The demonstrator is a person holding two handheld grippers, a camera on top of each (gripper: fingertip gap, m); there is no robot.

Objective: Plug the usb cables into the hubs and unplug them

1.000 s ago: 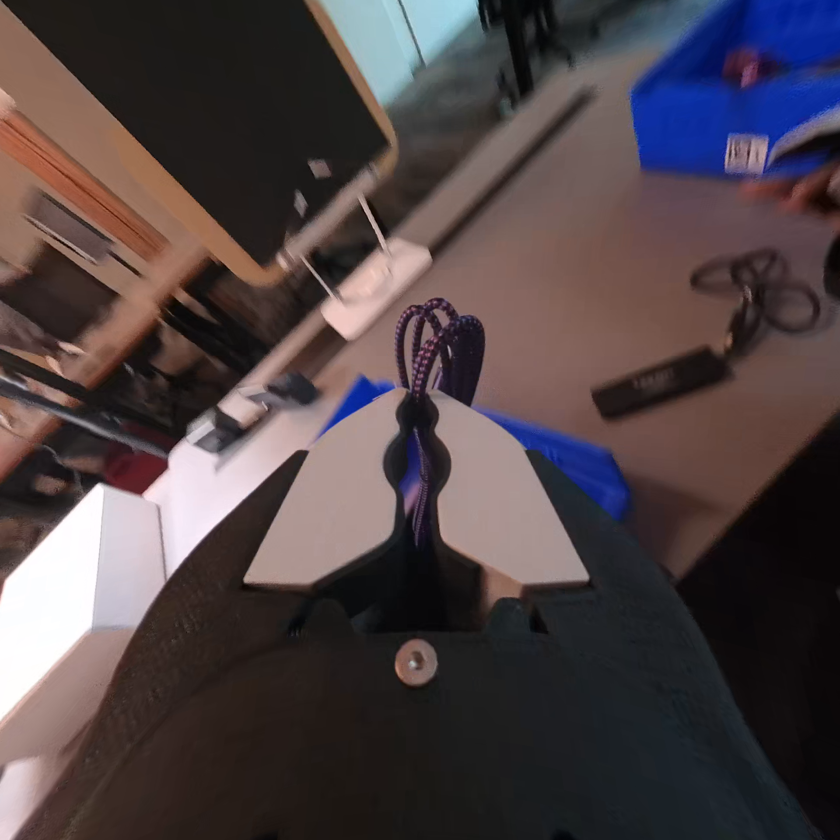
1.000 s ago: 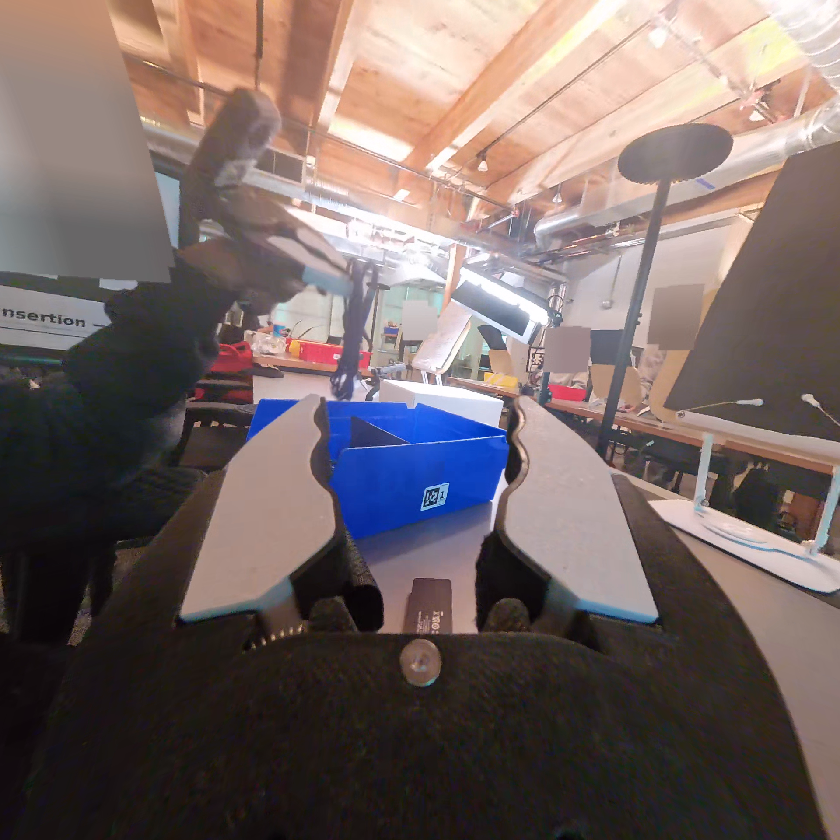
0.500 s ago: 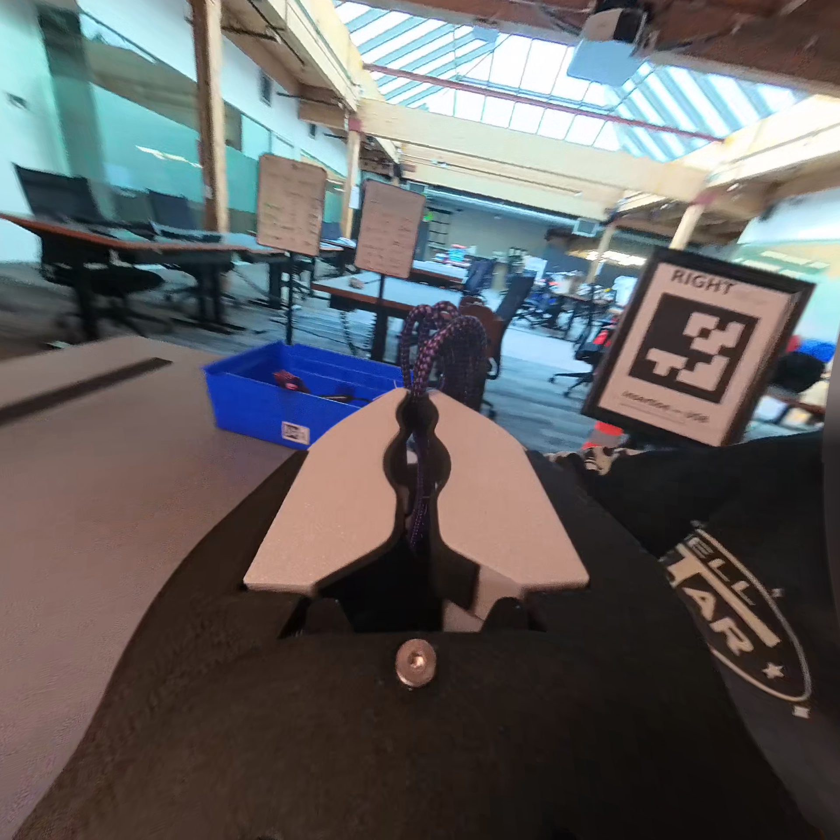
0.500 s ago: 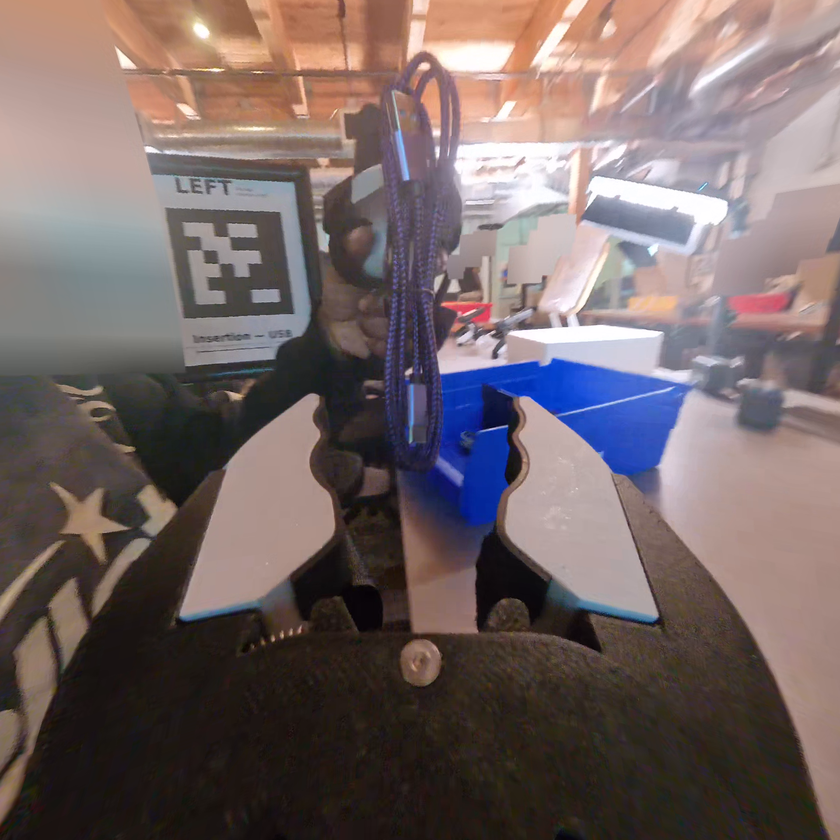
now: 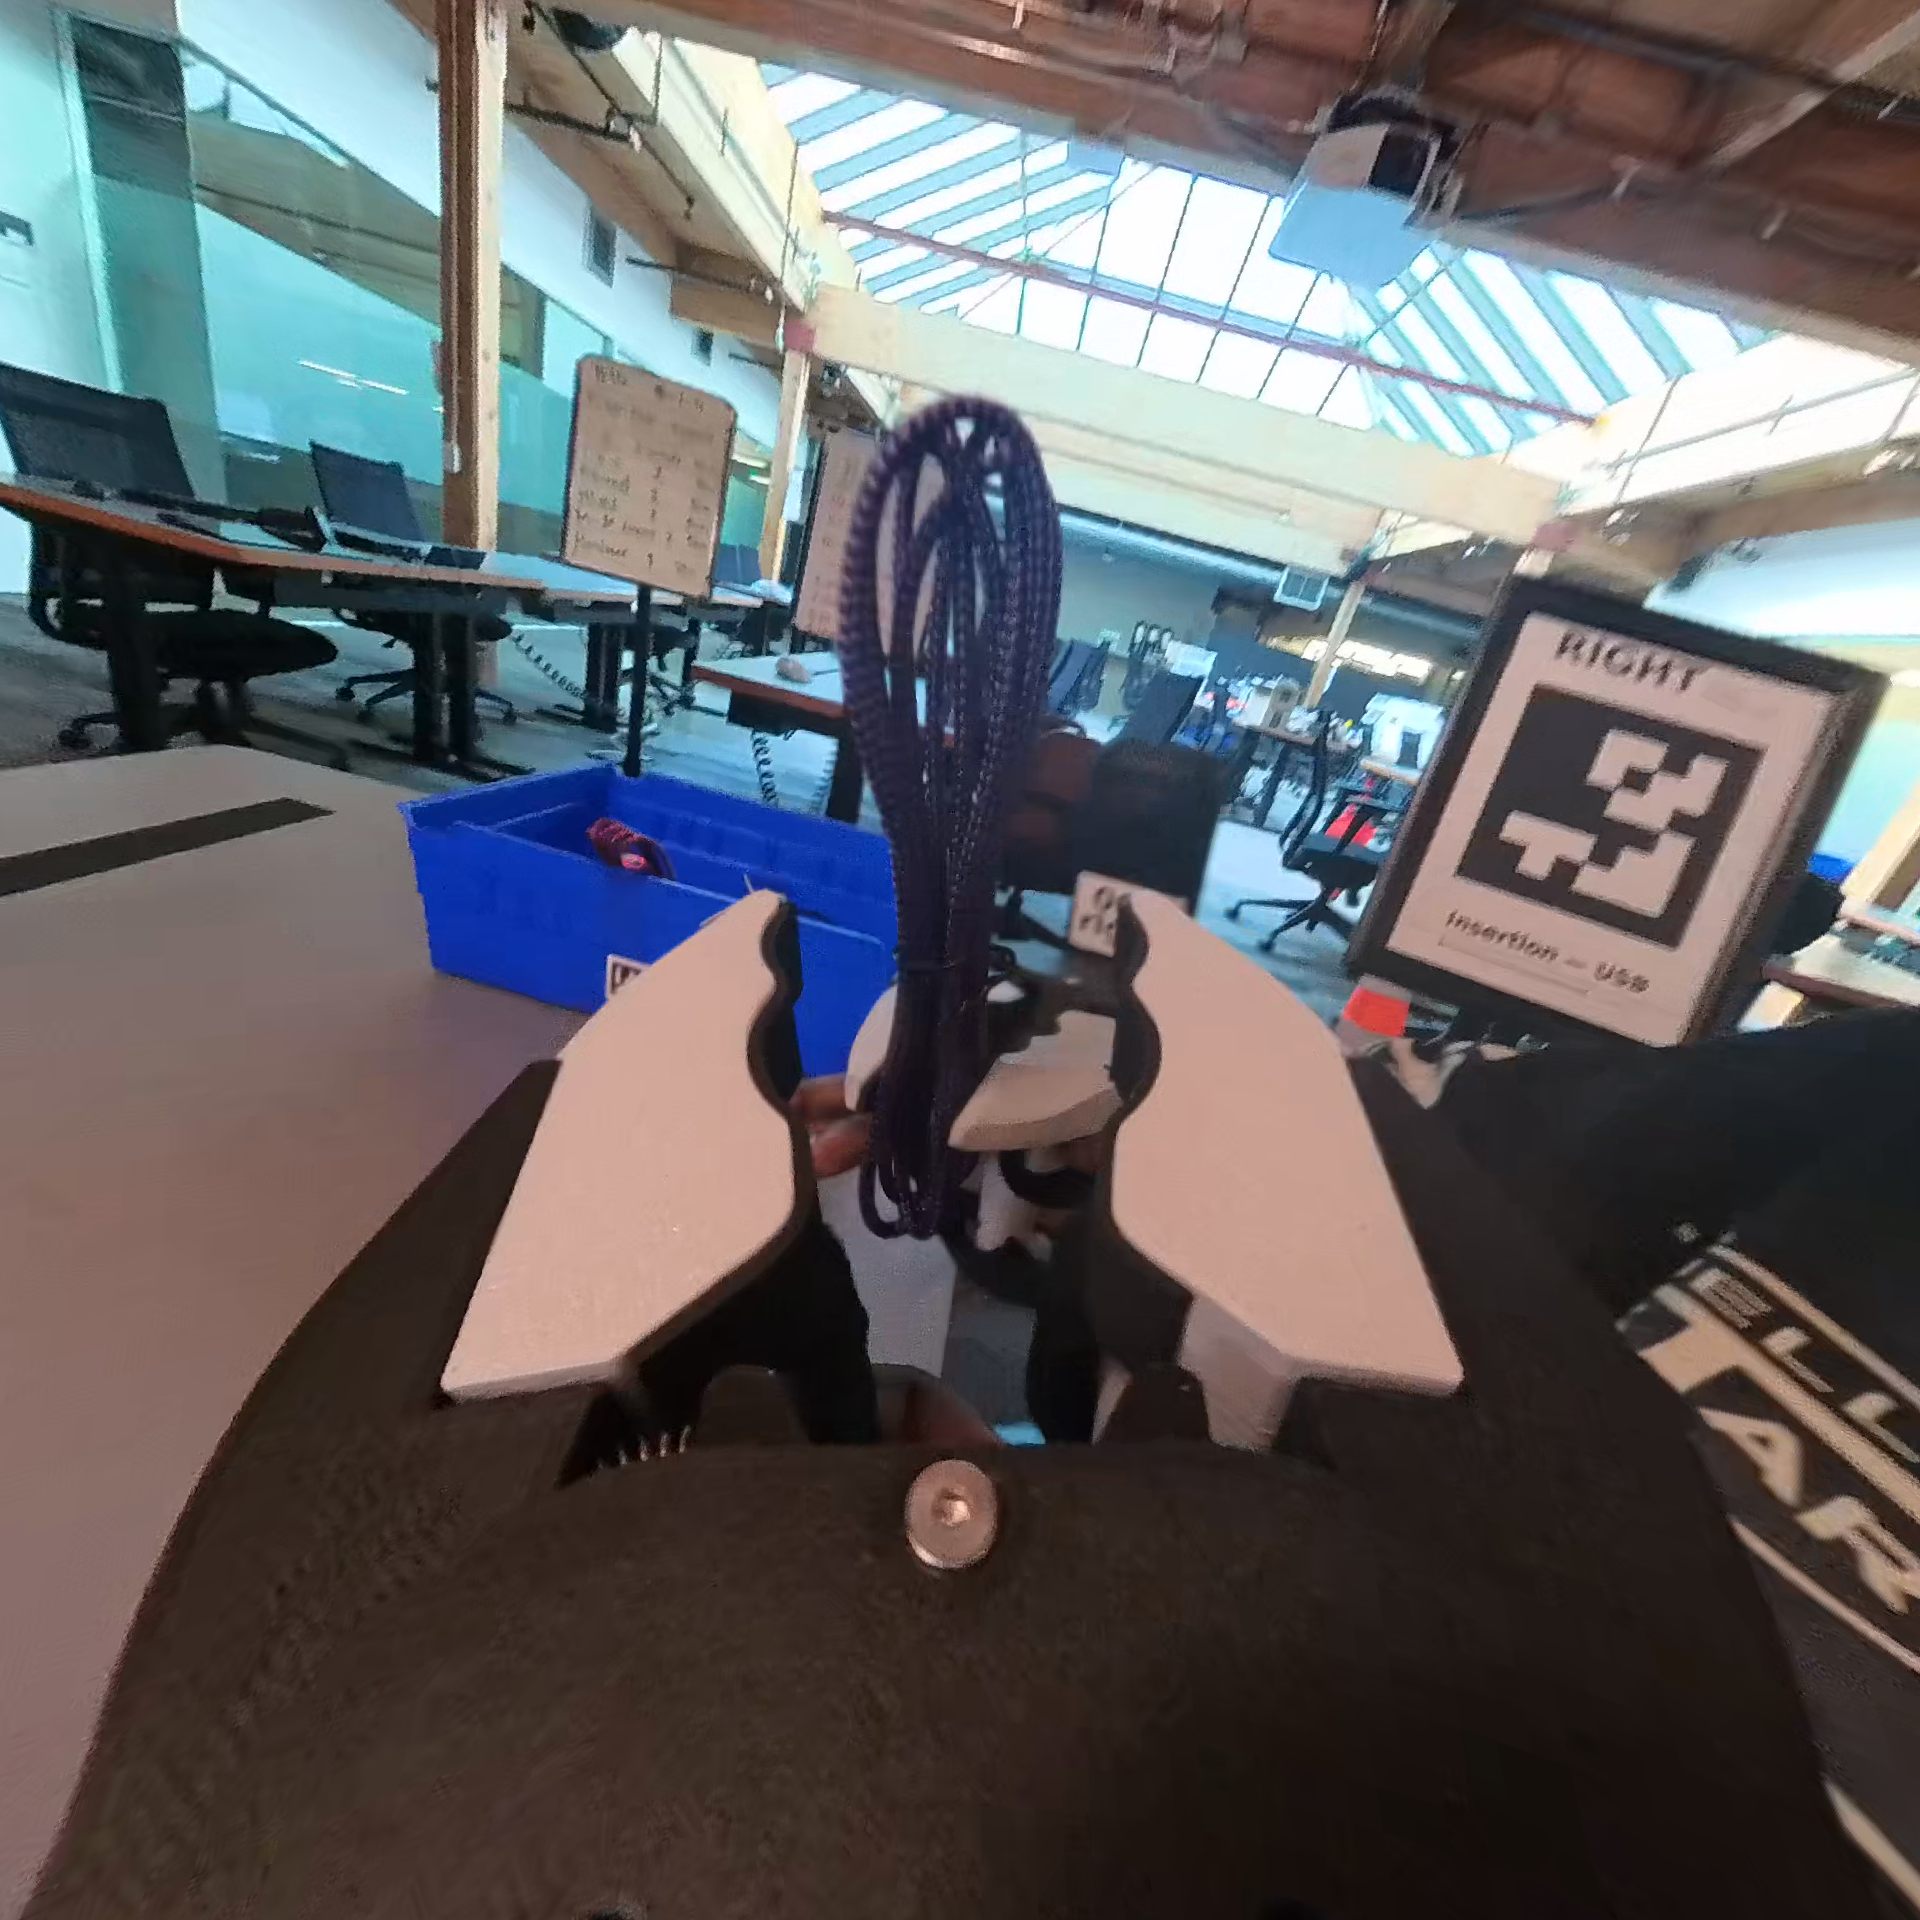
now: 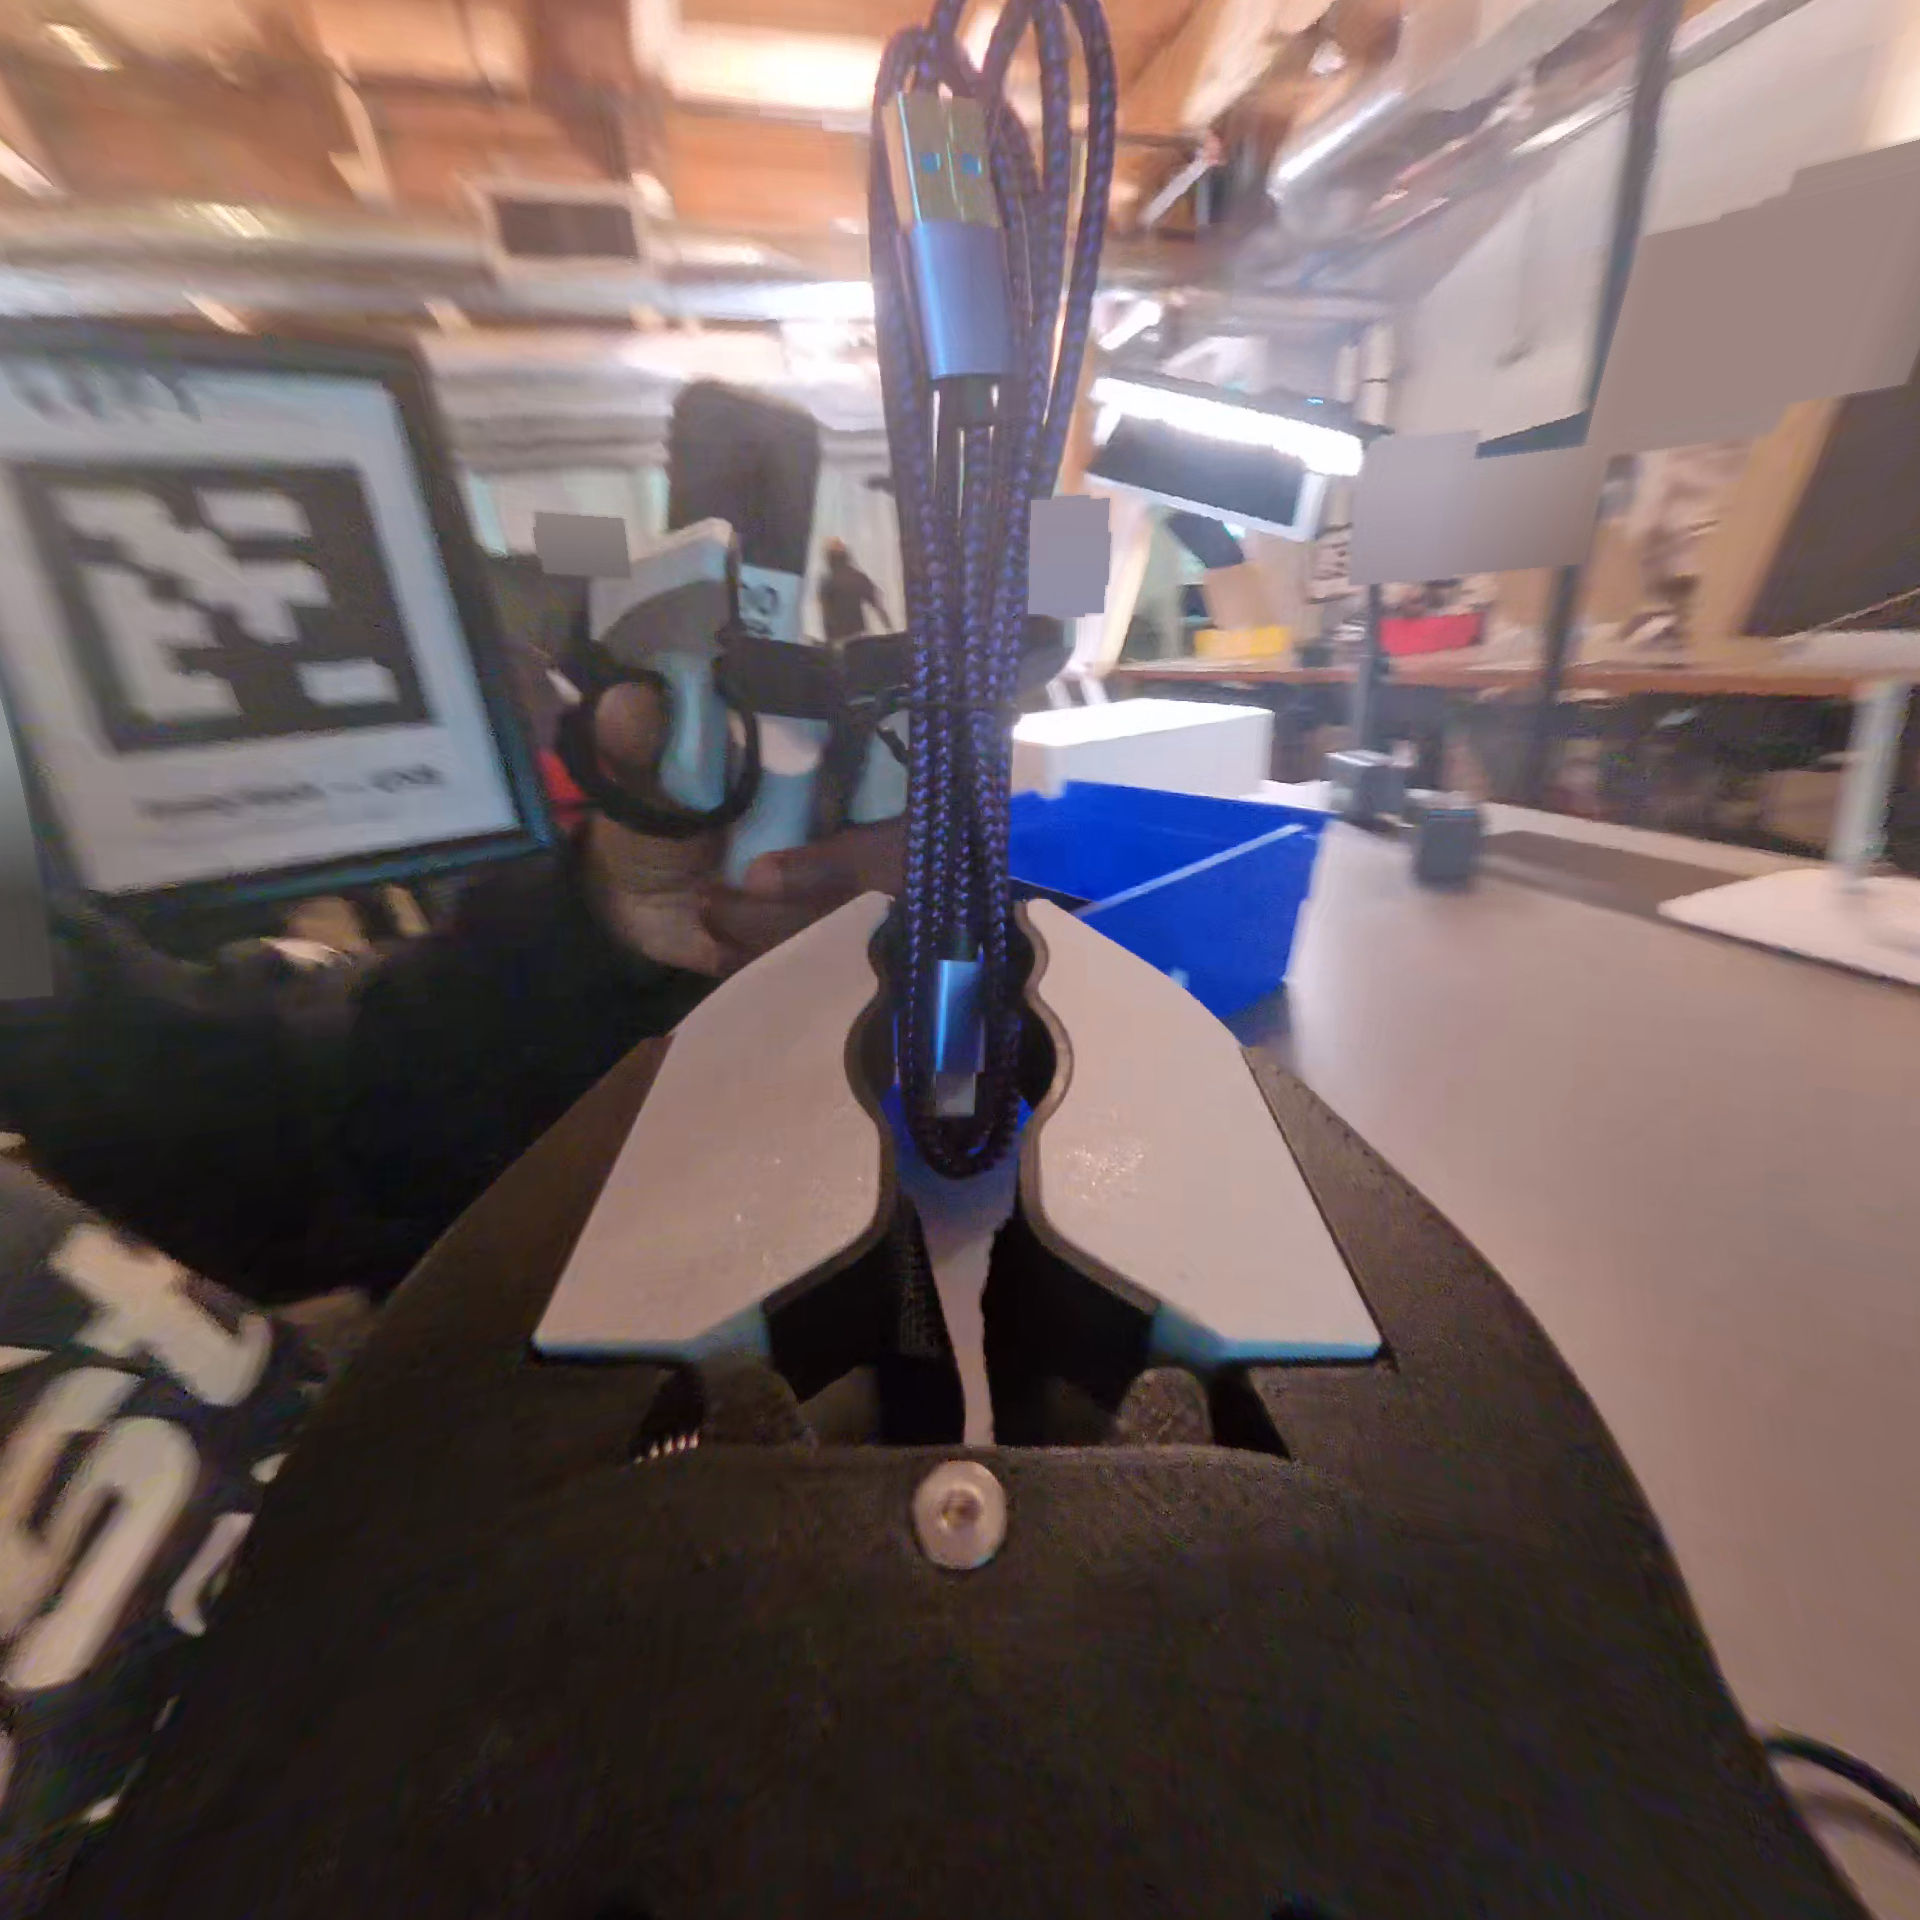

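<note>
- Right gripper [image 6: 956, 925] clamps the coiled purple braided usb cable [image 6: 961, 644] upright.
- Left gripper [image 5: 951, 914] gapes wide, empty.
- Printed marker signs stand behind; a sticker-tagged blue bin [image 5: 520, 914] sits at the table edge.

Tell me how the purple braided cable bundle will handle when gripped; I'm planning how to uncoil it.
Probably light and floppy singly: the cable bundle is thin braided cord in long loops, yet bundled it stands upright above the right gripper, so fairly stiff together. The braid looks grippy, unlikely to slip. The metal plugs may swing once loops loosen.
</note>
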